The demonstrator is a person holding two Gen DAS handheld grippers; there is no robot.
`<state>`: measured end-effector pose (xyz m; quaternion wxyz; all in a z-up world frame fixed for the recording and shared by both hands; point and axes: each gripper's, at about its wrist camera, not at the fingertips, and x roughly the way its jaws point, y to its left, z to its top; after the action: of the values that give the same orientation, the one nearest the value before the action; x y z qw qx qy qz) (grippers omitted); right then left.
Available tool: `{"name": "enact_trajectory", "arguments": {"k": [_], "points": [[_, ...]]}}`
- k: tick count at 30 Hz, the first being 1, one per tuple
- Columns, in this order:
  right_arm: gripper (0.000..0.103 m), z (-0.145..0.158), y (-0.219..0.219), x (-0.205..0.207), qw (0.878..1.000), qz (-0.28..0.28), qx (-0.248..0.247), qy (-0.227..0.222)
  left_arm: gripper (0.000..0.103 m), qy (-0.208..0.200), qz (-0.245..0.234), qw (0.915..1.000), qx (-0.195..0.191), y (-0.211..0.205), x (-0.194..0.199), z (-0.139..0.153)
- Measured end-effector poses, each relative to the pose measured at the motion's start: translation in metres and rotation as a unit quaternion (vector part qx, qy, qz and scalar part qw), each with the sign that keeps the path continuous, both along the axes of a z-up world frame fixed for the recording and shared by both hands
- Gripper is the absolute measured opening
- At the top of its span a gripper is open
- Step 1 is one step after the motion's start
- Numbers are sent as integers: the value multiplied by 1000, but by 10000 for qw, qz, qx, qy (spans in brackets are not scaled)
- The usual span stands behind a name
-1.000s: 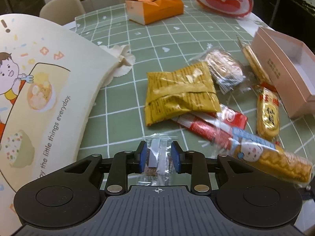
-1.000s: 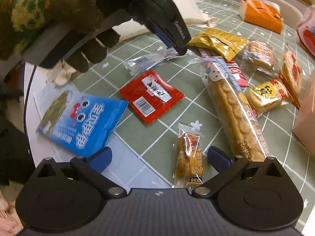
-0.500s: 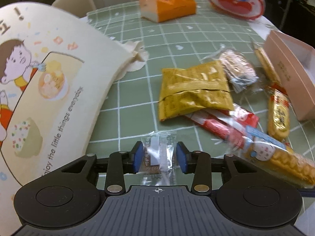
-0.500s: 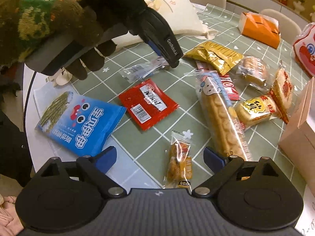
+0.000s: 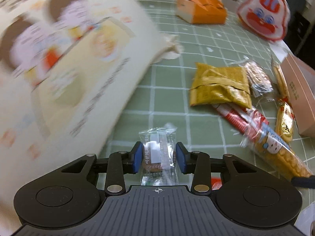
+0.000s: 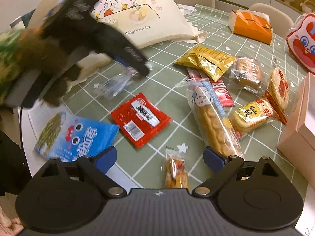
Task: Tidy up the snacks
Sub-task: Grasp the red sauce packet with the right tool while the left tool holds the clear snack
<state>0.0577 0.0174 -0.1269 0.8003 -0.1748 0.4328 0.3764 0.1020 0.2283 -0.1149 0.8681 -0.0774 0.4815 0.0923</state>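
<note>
- Holding a small clear-wrapped snack [image 5: 157, 153], my left tool [image 5: 159, 157] has the wrapper between its two blue pads. Its jaws have just been closing, and they stand at a narrow gap on the wrapper.
- From the left wrist view the snack is sharp while the cream tote bag [image 5: 59, 68] behind it is smeared. I take it the snack rides with the tool, though the right pad's contact is hard to confirm.
- From the right wrist view the left tool is a dark blur above the green checked counter [image 6: 173, 90]. The clear snack hangs at its tip, between the tote bag and a red packet [image 6: 140, 119].
- My right tool [image 6: 159, 157] is spread wide and grips nothing.
- A small orange snack packet [image 6: 175, 172] lies flat on the counter between the right tool's fingers, nearer the right one, touching neither.
- A blue packet [image 6: 74, 135] lies just beyond the left finger, and a long biscuit pack [image 6: 212, 122] just beyond the right finger.
- A pink box [image 6: 299, 129] sits at the far right.
</note>
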Motion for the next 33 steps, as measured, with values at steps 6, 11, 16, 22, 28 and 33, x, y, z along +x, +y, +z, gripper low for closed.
{"name": "enact_trajectory", "arguments": {"k": [6,11,16,22,28,33], "points": [[82,0,-20,-1,9996,193,-108,196,41,-337,877,9918,-864,26,-46,12],[45,-6,-26,6,9988,16,-239,435,41,-254,671,9881,-1361,10,-60,19],[44,-1,-5,9,9985,195,-75,511,41,179,528,9956,-757,-7,-75,15],[70,1,37,17,9979,144,199,601,41,112,1123,9889,-963,12,-99,7],[80,-11,72,24,9957,-398,98,830,41,65,1314,9864,-988,18,-103,2],[81,-17,81,15,9998,-50,19,181,41,52,1339,9853,-1061,21,-102,0]]}}
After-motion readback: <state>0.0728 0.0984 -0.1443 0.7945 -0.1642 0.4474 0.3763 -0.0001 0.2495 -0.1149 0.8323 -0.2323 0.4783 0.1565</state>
